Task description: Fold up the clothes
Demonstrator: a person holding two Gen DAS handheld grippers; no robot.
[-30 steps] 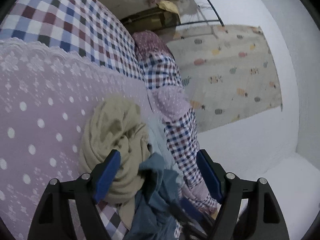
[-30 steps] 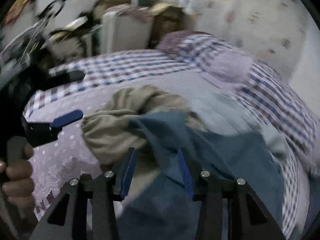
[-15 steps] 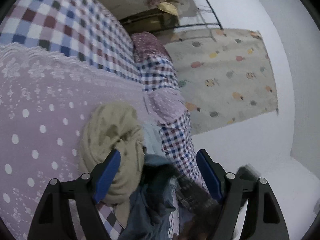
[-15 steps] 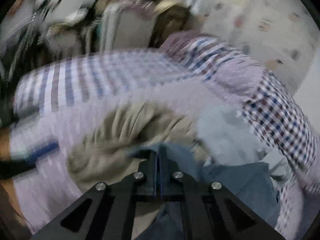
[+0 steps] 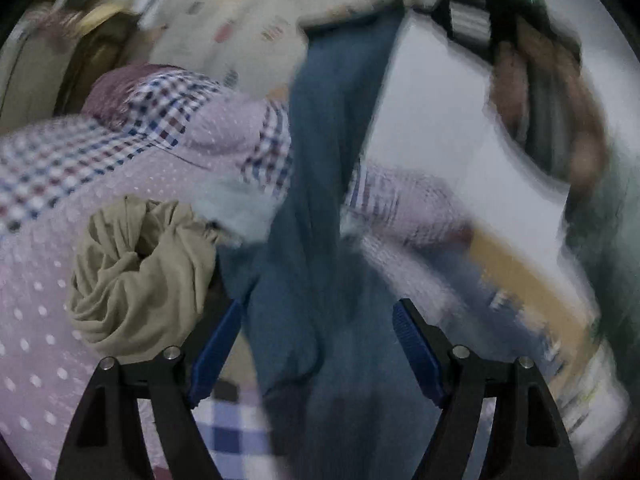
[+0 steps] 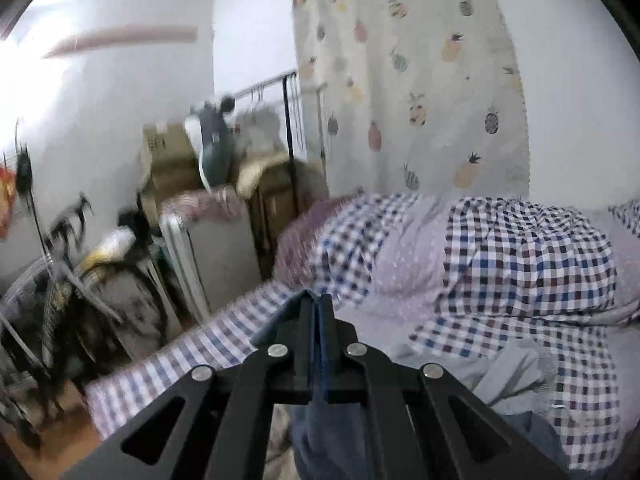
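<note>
My right gripper (image 6: 316, 308) has its jaws pressed together on the blue garment (image 5: 320, 208), a pinch of cloth showing between them low centre of the right wrist view. In the left wrist view that garment hangs as a long strip from the upper right of the frame down to the bed (image 5: 36, 312), right between my left gripper's (image 5: 316, 344) spread jaws, which close on nothing. A hand (image 5: 548, 92), blurred, sits upper right.

The blue garment is lifted, not laid flat, not folded. The beige garment (image 5: 140, 272) sits bunched at lower left on the dotted purple cover, just beside the blue one. A pale blue piece (image 5: 236, 208) lies behind it, touching both as far as I can tell.

Risks, as I judge them:
- the pinch is narrow, so the cloth could slip out under its own hanging weight
- the lower end may drag the beige garment or the pale piece along, since they lie against it
- if my left jaws shut now, they could catch a twisted bundle, not one edge, and the fold would go crooked

Containers: a cardboard box (image 6: 164, 156) at left centre of the right wrist view, contents not visible.
</note>
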